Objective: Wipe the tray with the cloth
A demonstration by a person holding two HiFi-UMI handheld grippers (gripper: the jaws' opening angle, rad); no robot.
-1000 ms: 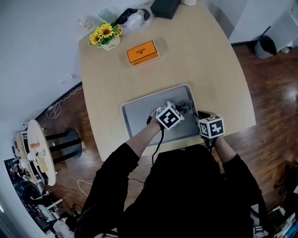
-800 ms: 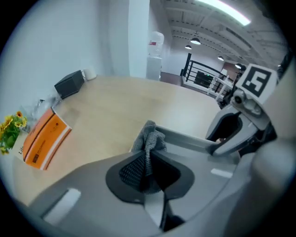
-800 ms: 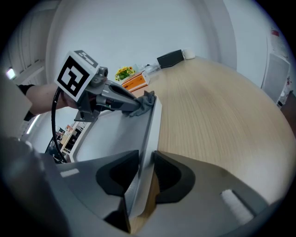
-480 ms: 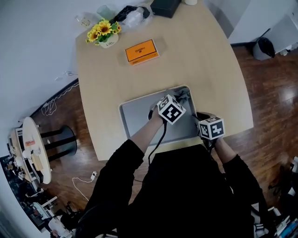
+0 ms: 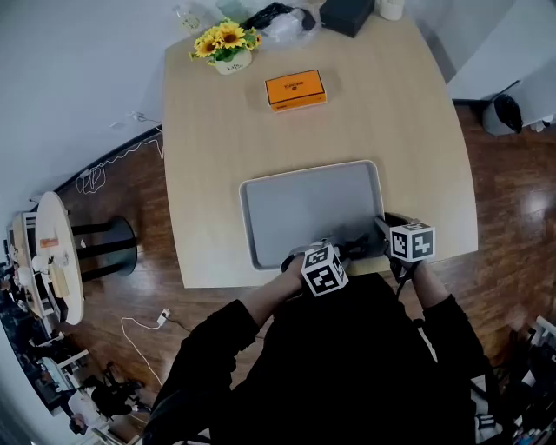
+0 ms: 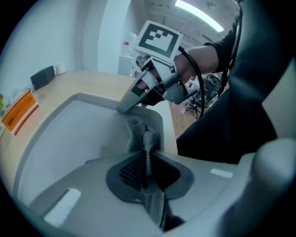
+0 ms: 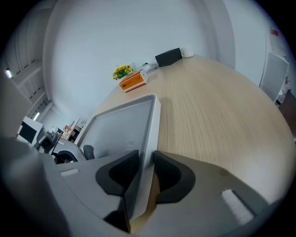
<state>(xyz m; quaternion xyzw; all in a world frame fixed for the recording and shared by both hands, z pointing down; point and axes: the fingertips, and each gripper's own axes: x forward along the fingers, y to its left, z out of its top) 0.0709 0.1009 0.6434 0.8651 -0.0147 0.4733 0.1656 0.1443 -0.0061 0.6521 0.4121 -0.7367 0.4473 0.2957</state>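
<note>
A grey tray (image 5: 304, 209) lies on the wooden table near its front edge. My left gripper (image 5: 345, 251) is over the tray's near right part, shut on a dark grey cloth (image 5: 358, 242). In the left gripper view the cloth (image 6: 141, 134) hangs from the shut jaws (image 6: 147, 159) onto the tray floor (image 6: 69, 134) beside the corner. My right gripper (image 5: 383, 229) is shut on the tray's near right rim. In the right gripper view the rim (image 7: 152, 125) runs between the two pads (image 7: 144, 169), and the left gripper view shows that gripper (image 6: 132, 99) on the rim.
An orange box (image 5: 295, 89), a pot of yellow flowers (image 5: 228, 42), a black box (image 5: 347, 13) and bags stand at the table's far end. The table's right edge lies close to my right gripper. Wooden floor surrounds the table.
My left gripper has drawn the cloth from the tray's far right part back to its near edge. The right gripper has stayed on the tray's corner.
</note>
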